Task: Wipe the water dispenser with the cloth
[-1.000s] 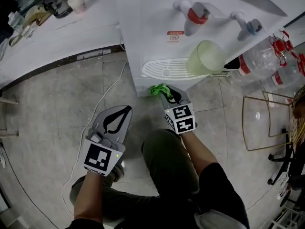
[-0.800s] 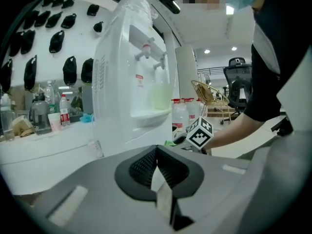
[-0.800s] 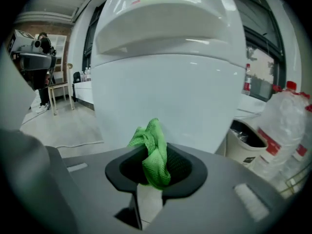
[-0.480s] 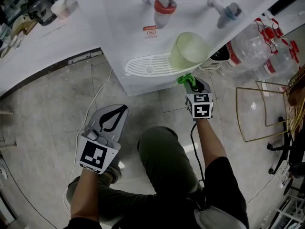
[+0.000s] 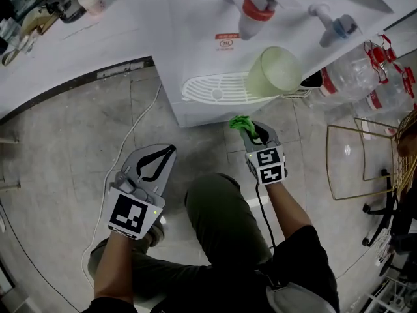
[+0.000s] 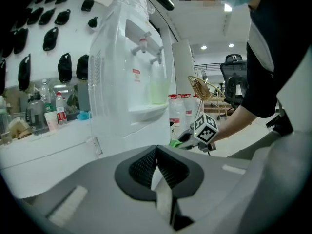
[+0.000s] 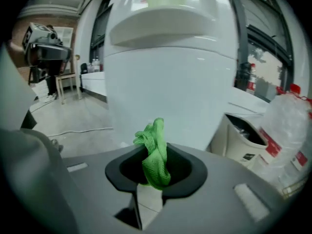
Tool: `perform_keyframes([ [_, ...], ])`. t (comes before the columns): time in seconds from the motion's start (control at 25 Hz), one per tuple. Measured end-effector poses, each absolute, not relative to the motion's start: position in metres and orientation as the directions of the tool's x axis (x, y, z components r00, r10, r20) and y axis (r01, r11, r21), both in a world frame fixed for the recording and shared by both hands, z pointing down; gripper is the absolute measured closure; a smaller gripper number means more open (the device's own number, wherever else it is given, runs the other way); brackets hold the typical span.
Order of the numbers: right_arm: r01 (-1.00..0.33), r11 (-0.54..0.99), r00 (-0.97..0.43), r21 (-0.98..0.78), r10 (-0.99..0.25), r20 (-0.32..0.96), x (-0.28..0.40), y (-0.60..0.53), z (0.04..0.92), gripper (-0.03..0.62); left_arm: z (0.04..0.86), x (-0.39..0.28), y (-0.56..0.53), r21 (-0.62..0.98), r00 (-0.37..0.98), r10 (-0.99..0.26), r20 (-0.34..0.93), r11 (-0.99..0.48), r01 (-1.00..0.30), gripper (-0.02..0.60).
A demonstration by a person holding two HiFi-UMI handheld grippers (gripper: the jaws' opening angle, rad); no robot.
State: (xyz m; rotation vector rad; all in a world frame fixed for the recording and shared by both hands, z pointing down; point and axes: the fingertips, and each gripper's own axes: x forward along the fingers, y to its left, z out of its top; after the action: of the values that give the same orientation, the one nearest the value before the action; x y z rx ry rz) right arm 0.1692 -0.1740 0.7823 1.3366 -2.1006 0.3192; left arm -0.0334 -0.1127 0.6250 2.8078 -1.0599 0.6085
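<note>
The left claw is shut with nothing between its jaws, low over the grey tiled floor. The right claw pinches a bunched bright green cloth. The cloth sticks out past the tips, close before the lower front of the white plastic water dispenser; whether it touches, I cannot tell. Farther up, a pale green cup sits on the drip tray.

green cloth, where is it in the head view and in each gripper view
Head view: green cloth right of centre, at the right gripper tip, by the foot of the water dispenser.
Left gripper view: small green patch just right of centre, low beside the dispenser.
Right gripper view: centre, bunched between the jaws.
Shared landmark: the white water dispenser, right behind the cloth.
</note>
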Motion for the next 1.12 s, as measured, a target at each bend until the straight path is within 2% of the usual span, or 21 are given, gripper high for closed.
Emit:
perform_keyframes([
  [0.12, -0.800, 0.596, -0.430, 0.075, -0.655, 0.621, 0.106, -0.159, 0.794, 0.500, 0.626, -0.040, -0.111, -0.073, 0.670, -0.629, 0.393, -0.748, -0.659, 0.578],
  [0.28, -0.713, 0.700, -0.537, 0.045, -0.586, 0.607, 0.035, -0.163, 0.803, 0.500, 0.634, -0.049, -0.106, -0.062, 0.656, -0.634, 0.410, -0.737, -0.673, 0.580],
  [0.56, -0.657, 0.752, -0.571, 0.057, -0.545, 0.614, -0.028, -0.184, 0.816, 0.500, 0.626, -0.052, -0.107, -0.065, 0.648, -0.654, 0.391, -0.722, -0.689, 0.578],
  [0.8, -0.708, 0.704, -0.533, 0.057, -0.585, 0.611, -0.004, -0.192, 0.821, 0.501, 0.629, -0.051, -0.107, -0.069, 0.644, -0.654, 0.398, -0.721, -0.690, 0.579],
  [1.12, -0.826, 0.558, -0.392, 0.080, -0.671, 0.629, 0.094, -0.203, 0.822, 0.500, 0.636, -0.025, -0.111, -0.057, 0.677, -0.612, 0.409, -0.758, -0.650, 0.580],
])
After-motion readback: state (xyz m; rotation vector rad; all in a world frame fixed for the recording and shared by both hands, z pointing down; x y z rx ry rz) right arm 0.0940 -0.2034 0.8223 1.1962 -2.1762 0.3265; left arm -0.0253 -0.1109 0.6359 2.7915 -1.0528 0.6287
